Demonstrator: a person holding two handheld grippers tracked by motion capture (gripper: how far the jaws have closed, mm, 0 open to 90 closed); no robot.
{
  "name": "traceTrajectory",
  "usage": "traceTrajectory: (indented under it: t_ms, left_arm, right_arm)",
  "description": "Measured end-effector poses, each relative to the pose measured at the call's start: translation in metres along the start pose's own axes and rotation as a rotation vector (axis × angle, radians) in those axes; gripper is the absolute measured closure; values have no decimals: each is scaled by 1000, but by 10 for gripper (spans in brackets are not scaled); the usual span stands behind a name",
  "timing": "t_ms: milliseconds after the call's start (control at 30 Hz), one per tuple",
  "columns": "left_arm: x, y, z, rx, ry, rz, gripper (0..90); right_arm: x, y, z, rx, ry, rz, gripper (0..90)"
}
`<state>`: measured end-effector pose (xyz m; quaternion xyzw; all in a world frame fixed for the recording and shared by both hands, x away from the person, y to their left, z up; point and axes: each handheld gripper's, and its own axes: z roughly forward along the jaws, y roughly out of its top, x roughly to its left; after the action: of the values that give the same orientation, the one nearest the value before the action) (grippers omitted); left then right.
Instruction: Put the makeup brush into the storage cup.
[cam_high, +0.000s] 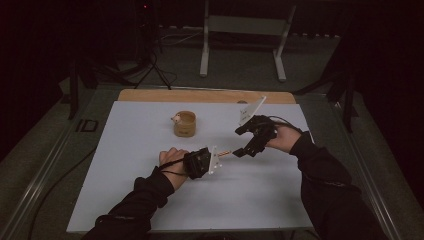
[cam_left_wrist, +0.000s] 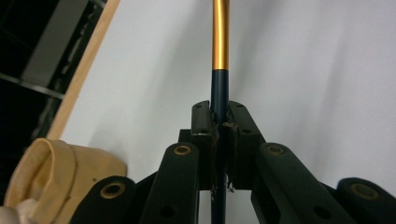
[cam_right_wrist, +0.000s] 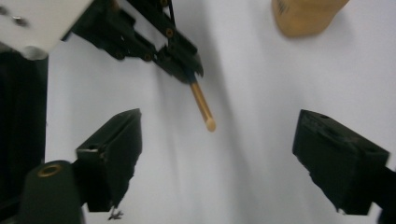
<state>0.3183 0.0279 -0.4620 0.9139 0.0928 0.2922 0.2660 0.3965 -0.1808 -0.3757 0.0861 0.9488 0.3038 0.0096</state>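
Observation:
A thin stick (cam_high: 226, 153) with a dark blue shaft and a gold end (cam_left_wrist: 221, 37) is clamped in my left gripper (cam_high: 216, 159), jaws shut on the blue part (cam_left_wrist: 219, 116). It points right, just above the white sheet. My right gripper (cam_high: 241, 141) hovers beyond its gold tip, jaws wide apart and nothing between them. In the right gripper view the open gripper (cam_right_wrist: 219, 144) frames the stick's gold tip (cam_right_wrist: 202, 105), which juts from the left gripper (cam_right_wrist: 187, 70) a little farther off.
A tan cup (cam_high: 184, 123) with a small pale figure on its rim stands toward the back of the white sheet (cam_high: 150, 200); the cup (cam_left_wrist: 56, 172) sits left of my left jaws. A wooden strip (cam_high: 200, 95) edges the far side.

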Motion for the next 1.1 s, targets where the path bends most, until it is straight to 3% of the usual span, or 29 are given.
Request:
traceTrajectory:
  t_ms: [100, 200, 333, 367, 533, 600, 733, 767, 900, 967, 1100]
  left_arm:
    - [4, -1, -3, -14, -18, -43, 846]
    - [9, -3, -6, -50, -53, -118, 846]
    - [13, -4, -9, -65, -52, -144, 846]
    - [14, -5, -10, -82, -68, -166, 846]
    - [19, -6, -14, -107, -72, -205, 846]
    - [24, -9, -18, -144, -94, -268, 847]
    - [29, -12, -22, -174, -108, -312, 847]
    - [32, -14, -24, -204, -124, -360, 847]
    - [37, -17, -28, -254, -140, -407, 847]
    - [39, -19, -31, -281, -141, -436, 846]
    - [42, -23, -34, -348, -169, -490, 846]
  right_arm:
    - [5, -4, -7, -84, -41, -14, 144]
    - [10, -8, -14, -162, -63, -21, 143]
    - [18, -14, -22, -224, -106, -14, 141]
    - [20, -15, -23, -240, -120, -15, 138]
    - [27, -20, -29, -290, -149, -8, 122]
    - [33, -25, -31, -320, -188, 11, 122]
    - [41, -32, -31, -355, -220, 25, 108]
    - [43, -34, -31, -375, -237, 31, 108]
    - [51, -44, -31, -456, -233, 65, 108]
    - [54, -47, -28, -470, -230, 78, 108]
    - [58, -48, -21, -462, -282, 80, 139]
